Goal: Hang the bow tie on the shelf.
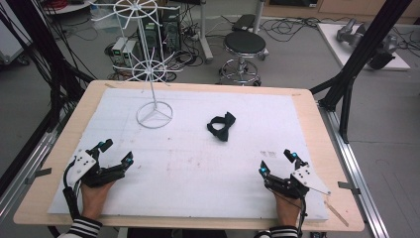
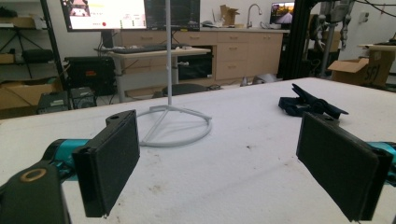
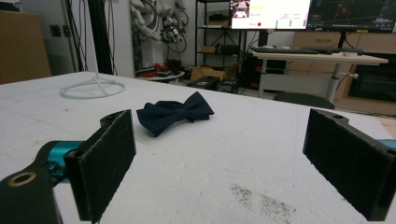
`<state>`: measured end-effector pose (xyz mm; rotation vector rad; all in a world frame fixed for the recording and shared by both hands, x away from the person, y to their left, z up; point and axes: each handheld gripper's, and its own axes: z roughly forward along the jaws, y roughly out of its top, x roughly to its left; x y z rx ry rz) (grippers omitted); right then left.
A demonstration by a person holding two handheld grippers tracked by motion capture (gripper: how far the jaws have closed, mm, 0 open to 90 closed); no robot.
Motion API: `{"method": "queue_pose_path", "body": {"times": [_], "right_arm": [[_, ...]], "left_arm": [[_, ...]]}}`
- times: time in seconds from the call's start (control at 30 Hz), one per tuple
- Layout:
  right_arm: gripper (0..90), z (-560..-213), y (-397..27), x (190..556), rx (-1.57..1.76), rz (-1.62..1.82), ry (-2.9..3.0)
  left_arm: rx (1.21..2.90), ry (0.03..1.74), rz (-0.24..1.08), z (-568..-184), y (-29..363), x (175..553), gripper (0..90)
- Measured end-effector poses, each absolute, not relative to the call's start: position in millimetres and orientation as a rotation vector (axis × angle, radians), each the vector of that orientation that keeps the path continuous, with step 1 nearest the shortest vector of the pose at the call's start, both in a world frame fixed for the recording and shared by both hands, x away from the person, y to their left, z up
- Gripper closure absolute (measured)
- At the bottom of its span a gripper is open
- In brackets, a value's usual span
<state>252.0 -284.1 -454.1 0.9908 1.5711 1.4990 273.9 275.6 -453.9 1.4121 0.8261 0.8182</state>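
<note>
On the white table (image 1: 198, 168), dark bow tie (image 1: 221, 126) lying diagonally, both tools released, left tool (image 1: 117, 152), right tool (image 1: 277, 162).

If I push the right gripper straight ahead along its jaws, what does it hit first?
Probably the bow tie, slightly left of the line from the right gripper; its open jaws might straddle it. Only bare white table cover lies before that.

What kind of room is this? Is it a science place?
Probably a robotics lab or workshop. A person holds a left gripper and a right gripper over a padded table, with monitors and tangled cables on the floor behind.
</note>
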Motion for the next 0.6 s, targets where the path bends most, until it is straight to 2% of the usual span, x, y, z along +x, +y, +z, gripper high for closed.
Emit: {"method": "queue_pose_path", "body": {"times": [0.6], "right_arm": [[8.4,-454.1,-284.9,252.1,1.003,1.503,1.564]], "left_arm": [[1.411,0.821,0.821,-454.1,274.9,273.8,13.7]]}}
